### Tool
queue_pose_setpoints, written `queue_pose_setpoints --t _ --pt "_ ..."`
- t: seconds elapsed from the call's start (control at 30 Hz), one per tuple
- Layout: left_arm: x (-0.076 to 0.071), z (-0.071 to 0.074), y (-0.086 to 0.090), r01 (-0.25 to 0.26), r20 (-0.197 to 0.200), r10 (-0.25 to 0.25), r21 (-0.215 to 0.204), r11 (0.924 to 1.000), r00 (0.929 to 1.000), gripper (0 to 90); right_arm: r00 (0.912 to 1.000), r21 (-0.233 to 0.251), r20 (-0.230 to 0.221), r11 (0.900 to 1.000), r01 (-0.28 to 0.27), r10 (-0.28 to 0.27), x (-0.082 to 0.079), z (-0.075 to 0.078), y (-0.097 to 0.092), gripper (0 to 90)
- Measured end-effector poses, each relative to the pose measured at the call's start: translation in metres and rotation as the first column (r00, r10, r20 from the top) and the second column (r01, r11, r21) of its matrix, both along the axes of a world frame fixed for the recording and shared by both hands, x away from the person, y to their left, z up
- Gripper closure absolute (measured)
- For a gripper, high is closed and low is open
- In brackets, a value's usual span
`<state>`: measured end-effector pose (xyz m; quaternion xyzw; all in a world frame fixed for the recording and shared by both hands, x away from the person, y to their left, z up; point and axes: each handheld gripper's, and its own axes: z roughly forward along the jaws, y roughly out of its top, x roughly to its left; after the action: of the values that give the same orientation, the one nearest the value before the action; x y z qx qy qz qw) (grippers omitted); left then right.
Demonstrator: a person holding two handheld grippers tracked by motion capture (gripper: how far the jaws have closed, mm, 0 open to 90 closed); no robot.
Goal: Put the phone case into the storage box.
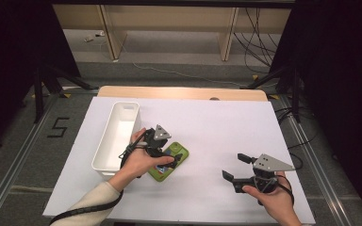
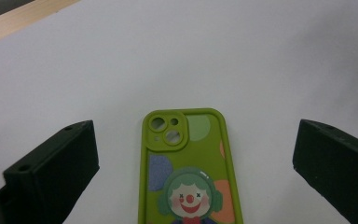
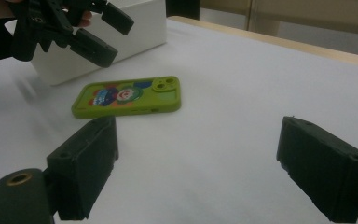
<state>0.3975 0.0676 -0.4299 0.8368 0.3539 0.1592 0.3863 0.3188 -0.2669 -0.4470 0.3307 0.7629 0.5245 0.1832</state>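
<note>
A green phone case [image 1: 168,161] lies flat on the white table cover [image 1: 207,127], left of the middle and toward the near edge, just right of a long white bin [image 1: 118,134]. Its back faces up, showing a clown face, coloured dots and the camera cut-out at its far end.

The left gripper [image 1: 172,157] hangs above the phone case, its jaws spread wide. In the left gripper view the phone case [image 2: 186,168] lies between the two black jaws, its long axis running along them, with white cover showing on both sides; neither jaw touches it.

The right gripper [image 1: 233,169] is held well to the right, near the table's near edge, its jaws also spread and holding nothing. In the right gripper view the phone case [image 3: 128,96] lies farther off, beyond the left-hand jaw, with the left gripper [image 3: 95,35] above it and the white bin [image 3: 121,32] behind.
</note>
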Motion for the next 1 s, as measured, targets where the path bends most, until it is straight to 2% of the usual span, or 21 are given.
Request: queue_pose_setpoints --t 0.63,1.0 --pt "0.024 -0.014 -0.027 -0.009 -0.064 0.013 0.062 0.998 0.9979 0.0 1.0 0.001 -0.006 1.0 -0.001 0.001 0.0 0.0 0.0 13.7" --pt "0.037 -0.027 -0.037 -0.011 -0.114 0.025 0.123 0.9923 0.9932 0.0 0.9999 0.002 -0.009 1.0 -0.005 0.005 0.0 0.0 0.0 13.7"
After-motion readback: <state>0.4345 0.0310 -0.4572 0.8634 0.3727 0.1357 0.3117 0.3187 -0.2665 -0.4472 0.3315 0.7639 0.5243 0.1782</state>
